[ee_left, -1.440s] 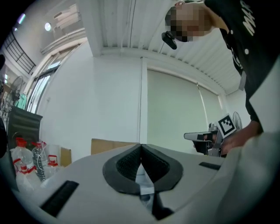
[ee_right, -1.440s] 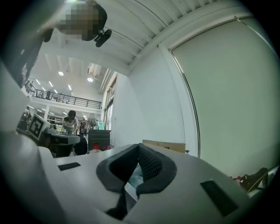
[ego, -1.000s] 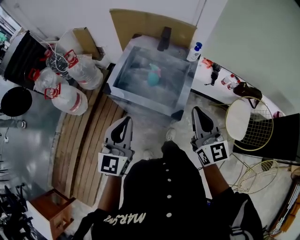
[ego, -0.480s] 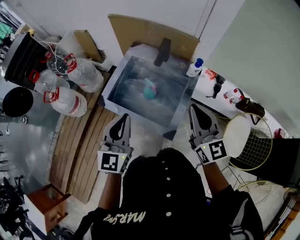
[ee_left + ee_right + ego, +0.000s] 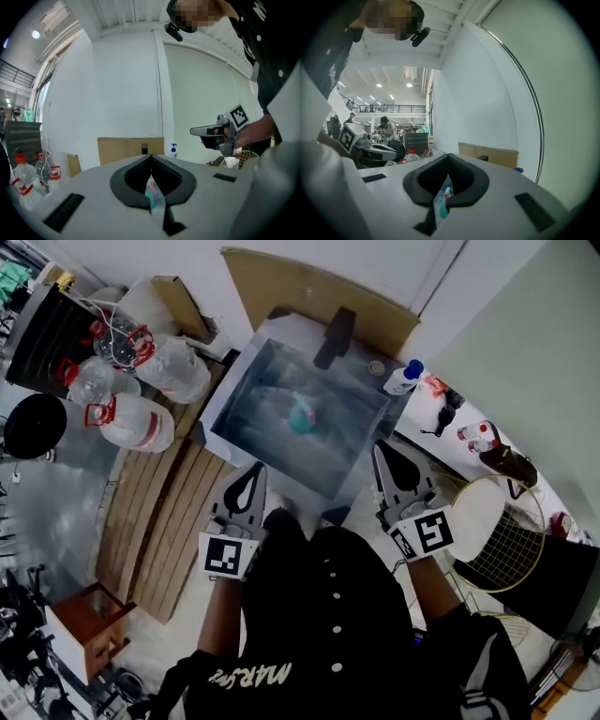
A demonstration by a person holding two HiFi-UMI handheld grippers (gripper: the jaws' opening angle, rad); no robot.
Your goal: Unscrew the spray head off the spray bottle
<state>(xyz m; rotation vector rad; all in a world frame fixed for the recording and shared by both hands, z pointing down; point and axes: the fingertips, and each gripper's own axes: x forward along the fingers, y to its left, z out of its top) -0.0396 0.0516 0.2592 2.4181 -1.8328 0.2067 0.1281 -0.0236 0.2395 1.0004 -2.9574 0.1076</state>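
Head view: left claw (image 5: 253, 471) and right claw (image 5: 383, 450) are both clenched on nothing, held side by side and pointing roughly level toward the bench (image 5: 361, 432). Ahead and between them, clear of both, the teal spray bottle (image 5: 301, 415) seems to stand upright, with neither hand clearly nearer.

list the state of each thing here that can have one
left gripper, shut, empty
right gripper, shut, empty
spray bottle, upright on the table, untouched
spray head, screwed on the bottle
pump bottle, upright at the table's far corner, blue top on
water jugs, red caps on
cardboard sheet, standing against the wall
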